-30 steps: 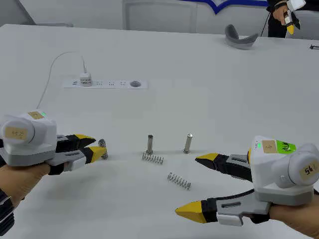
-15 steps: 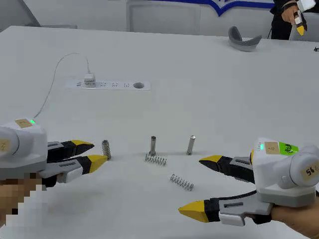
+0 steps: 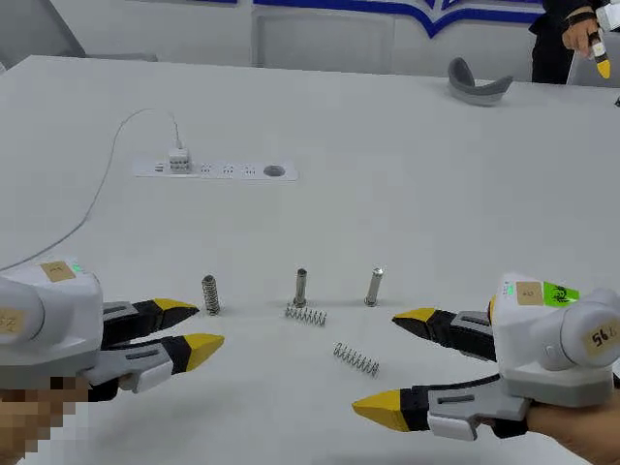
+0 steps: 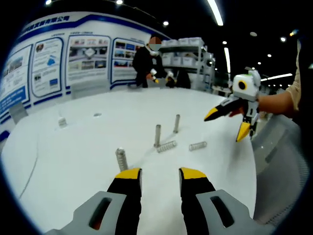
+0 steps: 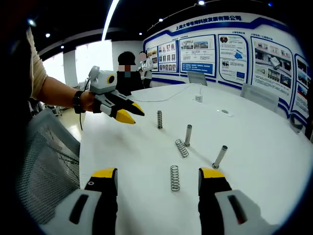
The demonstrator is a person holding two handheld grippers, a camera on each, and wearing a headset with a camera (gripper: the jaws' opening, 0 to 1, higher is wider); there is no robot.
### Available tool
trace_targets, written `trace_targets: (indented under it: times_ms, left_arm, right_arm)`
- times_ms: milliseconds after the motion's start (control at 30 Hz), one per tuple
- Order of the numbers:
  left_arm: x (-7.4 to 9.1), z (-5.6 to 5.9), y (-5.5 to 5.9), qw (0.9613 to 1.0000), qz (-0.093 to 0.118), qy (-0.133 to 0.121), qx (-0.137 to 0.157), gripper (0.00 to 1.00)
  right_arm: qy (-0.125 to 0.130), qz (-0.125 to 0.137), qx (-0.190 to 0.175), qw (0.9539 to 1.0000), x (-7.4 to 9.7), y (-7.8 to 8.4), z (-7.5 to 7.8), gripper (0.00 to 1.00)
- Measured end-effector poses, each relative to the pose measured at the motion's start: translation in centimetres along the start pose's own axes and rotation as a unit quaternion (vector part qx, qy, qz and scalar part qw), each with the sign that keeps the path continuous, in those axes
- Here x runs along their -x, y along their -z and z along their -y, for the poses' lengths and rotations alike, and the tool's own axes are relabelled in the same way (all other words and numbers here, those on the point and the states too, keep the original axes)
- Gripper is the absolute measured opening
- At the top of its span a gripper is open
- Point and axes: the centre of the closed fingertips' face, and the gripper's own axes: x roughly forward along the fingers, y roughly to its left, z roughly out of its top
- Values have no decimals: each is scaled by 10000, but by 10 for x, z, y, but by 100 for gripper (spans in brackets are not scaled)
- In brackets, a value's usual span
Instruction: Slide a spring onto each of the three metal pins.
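Head view: my left tongs (image 3: 205, 325) and right tongs (image 3: 378, 362), both spread, empty. Table (image 3: 387, 194): leftmost pin (image 3: 210, 294) wears a spring; first spring (image 3: 306, 314) beside middle pin (image 3: 301, 287), second spring (image 3: 356, 357) before right tongs. Risk: off-centre pinch could flick either away.

Three upright metal pins in a row. Left pin (image 3: 208, 281) wears a coil spring (image 3: 210, 296); middle pin (image 3: 301, 287) & right pin (image 3: 374, 287) bare. Loose spring (image 3: 306, 314) lies flat at middle pin's base; second loose spring (image 3: 356, 357) nearer, to the right.

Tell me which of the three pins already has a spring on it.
The leftmost pin in the head view, wearing a spring; the middle pin and right pin stand bare.
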Motion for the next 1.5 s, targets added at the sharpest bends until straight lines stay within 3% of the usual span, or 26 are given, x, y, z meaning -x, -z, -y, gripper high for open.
trace_targets:
  times_ms: [367,833,1333,1500]
  left_arm:
    - [-4,23,4,9997,-26,234,-77,30]
    - [-10,38,6,9990,-52,413,-148,29]
    - [-14,44,7,9986,-55,494,-162,27]
    - [-16,45,7,9985,-57,513,-172,26]
  right_arm:
    - [175,-173,25,9997,-2,7,9,60]
    - [352,-640,245,9970,-13,22,23,38]
    - [390,-1114,205,9928,-31,42,29,24]
    - [391,-1163,117,9924,-32,46,31,21]
